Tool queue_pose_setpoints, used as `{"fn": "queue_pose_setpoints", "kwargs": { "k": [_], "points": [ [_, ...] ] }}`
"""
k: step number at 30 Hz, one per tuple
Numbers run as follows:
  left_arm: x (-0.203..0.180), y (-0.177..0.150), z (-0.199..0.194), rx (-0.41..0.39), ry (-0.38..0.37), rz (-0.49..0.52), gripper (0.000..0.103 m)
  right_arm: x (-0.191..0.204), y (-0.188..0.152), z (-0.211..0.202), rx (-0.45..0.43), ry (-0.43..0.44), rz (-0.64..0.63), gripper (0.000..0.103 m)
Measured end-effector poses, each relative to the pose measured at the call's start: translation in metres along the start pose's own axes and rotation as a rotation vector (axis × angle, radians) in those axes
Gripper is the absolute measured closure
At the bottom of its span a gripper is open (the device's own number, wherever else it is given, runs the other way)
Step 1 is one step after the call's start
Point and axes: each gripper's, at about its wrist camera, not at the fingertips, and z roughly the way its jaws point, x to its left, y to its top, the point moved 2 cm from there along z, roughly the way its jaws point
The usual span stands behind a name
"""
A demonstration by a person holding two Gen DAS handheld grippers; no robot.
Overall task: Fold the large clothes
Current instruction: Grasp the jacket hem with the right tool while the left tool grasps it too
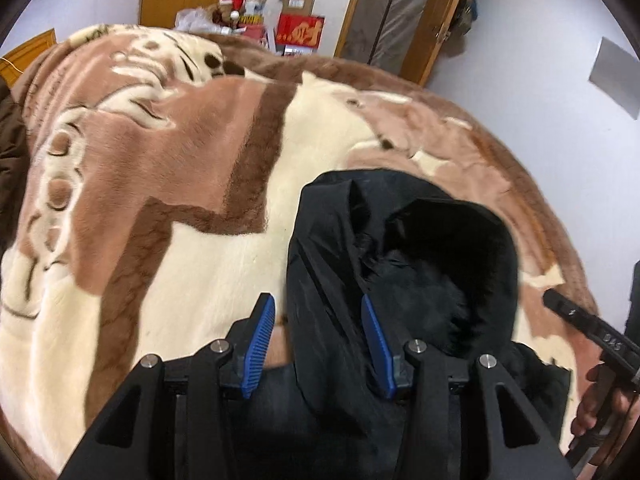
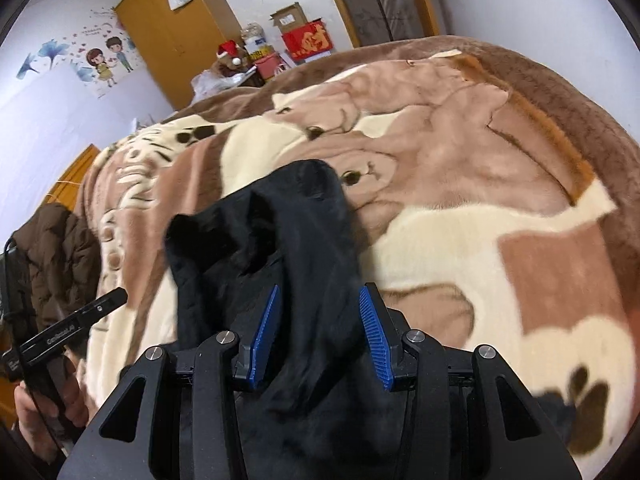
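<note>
Jaws apart on left gripper [image 1: 318,320] and right gripper [image 2: 320,314] | black jacket [image 1: 400,248] between both pairs of fingers | lying on blanket [image 1: 180,152]

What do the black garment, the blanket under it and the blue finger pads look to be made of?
Black garment: smooth woven shell, probably nylon or polyester, with a faint sheen and sharp creases; its lining looks furry. Blanket: thick plush fleece with visible nap. Finger pads: matte ribbed blue, rubber or plastic.

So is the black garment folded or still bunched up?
Bunched. The black garment lies crumpled on the blanket, lining showing, between both open tongs.
</note>
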Motion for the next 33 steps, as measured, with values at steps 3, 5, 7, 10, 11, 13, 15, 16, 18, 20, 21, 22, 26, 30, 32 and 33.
{"fn": "queue_pose_setpoints", "kwargs": {
  "k": [3,5,7,10,11,13,15,16,18,20,21,22,26,30,32,33],
  "points": [
    [0.0,0.009,0.032,0.029,0.01,0.0,0.056,-0.007,0.009,0.027,0.034,0.025,0.018,0.06],
    [-0.001,0.014,0.051,0.047,-0.003,-0.016,0.056,-0.009,0.013,0.041,0.049,0.028,0.024,0.06],
    [-0.002,0.018,0.064,0.057,-0.01,-0.023,0.056,-0.009,0.015,0.053,0.072,0.038,0.021,0.06],
    [-0.01,0.019,0.077,0.07,-0.03,-0.006,0.097,-0.001,0.017,0.059,0.086,0.044,-0.009,0.099],
    [-0.012,0.019,0.078,0.071,-0.028,0.0,0.099,0.001,0.017,0.057,0.083,0.043,-0.01,0.099],
    [-0.016,0.018,0.072,0.047,-0.036,0.017,0.103,0.004,0.018,0.053,0.073,0.053,-0.024,0.1],
    [-0.015,0.016,0.059,0.012,-0.038,0.028,0.103,0.01,0.016,0.036,0.046,0.068,-0.027,0.101],
    [-0.012,0.014,0.049,-0.008,-0.047,0.017,0.103,0.011,0.014,0.026,0.028,0.083,-0.026,0.101],
    [-0.004,0.009,0.025,-0.049,-0.067,-0.008,0.103,0.017,0.008,-0.001,-0.013,0.105,-0.048,0.101],
    [0.002,0.0,-0.007,-0.098,-0.102,-0.025,0.103,0.023,-0.003,-0.029,-0.049,0.128,-0.066,0.101],
    [0.004,-0.004,-0.022,-0.118,-0.119,-0.029,0.103,0.024,-0.01,-0.043,-0.061,0.142,-0.068,0.101],
    [0.006,-0.01,-0.037,-0.136,-0.137,-0.032,0.103,0.025,-0.018,-0.056,-0.07,0.162,-0.064,0.101],
    [0.013,-0.048,-0.099,-0.199,-0.208,-0.058,0.103,0.027,-0.064,-0.104,-0.09,0.205,-0.077,0.101],
    [0.017,-0.1,-0.128,-0.172,-0.227,-0.076,0.103,0.02,-0.119,-0.122,-0.031,0.191,-0.072,0.101],
    [0.02,-0.127,-0.131,-0.139,-0.216,-0.077,0.103,0.013,-0.141,-0.123,0.013,0.184,-0.056,0.101],
    [0.024,-0.141,-0.132,-0.118,-0.211,-0.082,0.103,0.008,-0.155,-0.123,0.035,0.173,-0.049,0.101]
  ]
}}
